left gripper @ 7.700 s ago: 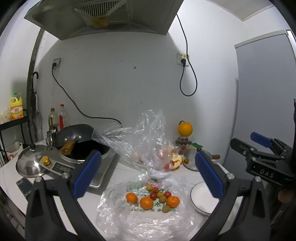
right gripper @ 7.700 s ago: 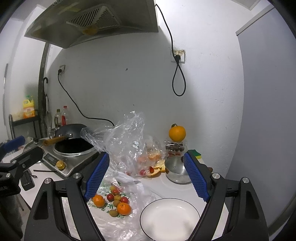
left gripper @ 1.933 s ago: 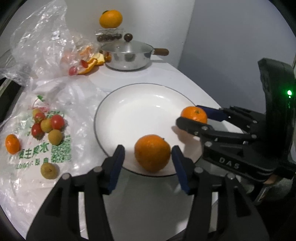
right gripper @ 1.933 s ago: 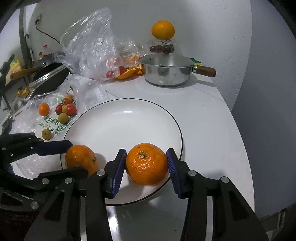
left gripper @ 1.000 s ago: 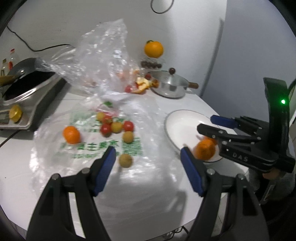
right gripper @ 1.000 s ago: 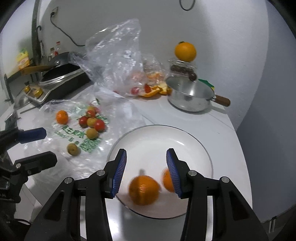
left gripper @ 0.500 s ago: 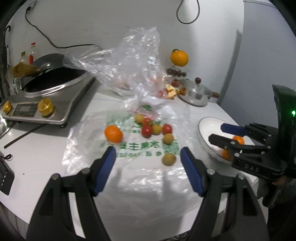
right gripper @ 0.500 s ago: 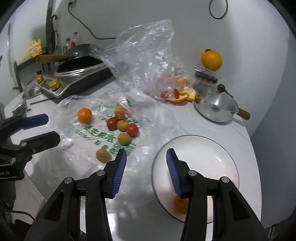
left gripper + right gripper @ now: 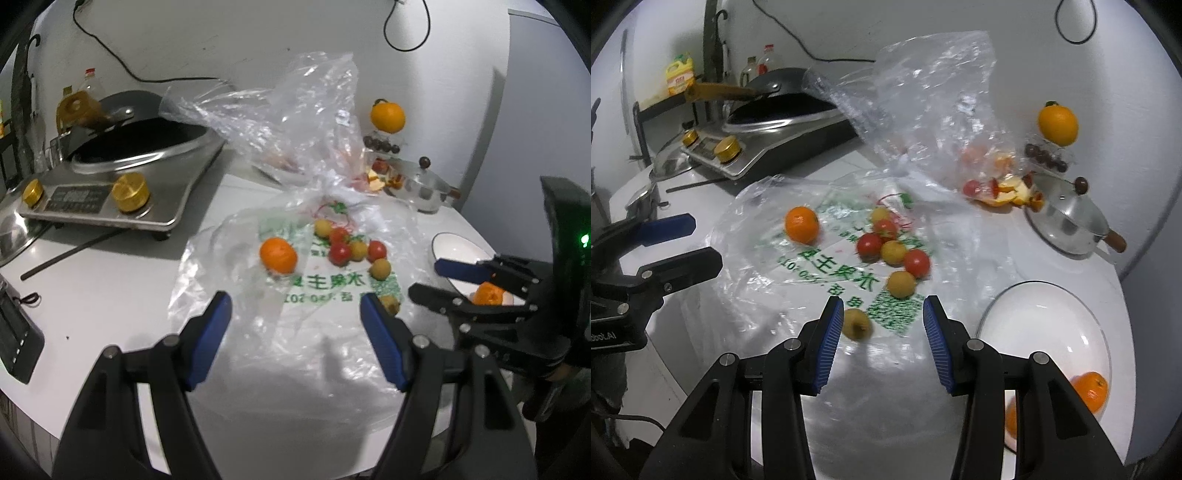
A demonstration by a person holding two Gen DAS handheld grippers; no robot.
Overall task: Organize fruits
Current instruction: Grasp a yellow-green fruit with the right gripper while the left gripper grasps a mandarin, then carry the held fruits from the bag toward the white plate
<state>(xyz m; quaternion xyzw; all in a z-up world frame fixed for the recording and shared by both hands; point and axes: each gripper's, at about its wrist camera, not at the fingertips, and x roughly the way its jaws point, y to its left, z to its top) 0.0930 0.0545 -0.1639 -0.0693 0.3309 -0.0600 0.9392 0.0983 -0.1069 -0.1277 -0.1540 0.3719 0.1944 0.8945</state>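
Note:
A flat clear plastic bag (image 9: 295,295) with green print carries one orange (image 9: 278,254) (image 9: 801,224), red cherry tomatoes (image 9: 869,246) and small yellow-brown fruits (image 9: 901,283). A white plate (image 9: 1045,325) at the right holds two oranges (image 9: 1089,390); one also shows in the left wrist view (image 9: 488,294). My left gripper (image 9: 295,317) is open and empty, just short of the orange on the bag. My right gripper (image 9: 883,321) is open and empty, with a yellow-brown fruit (image 9: 856,324) by its left finger.
An induction cooker with a black wok (image 9: 122,162) stands at the back left. A crumpled clear bag (image 9: 923,92), orange peel (image 9: 1008,192), a lidded steel pot (image 9: 1067,221) and an orange on a fruit box (image 9: 1057,124) stand at the back.
Both grippers have let go of their oranges, which now lie on the plate. Both have swung left from the plate to the fruits on the bag, and the left has moved closer.

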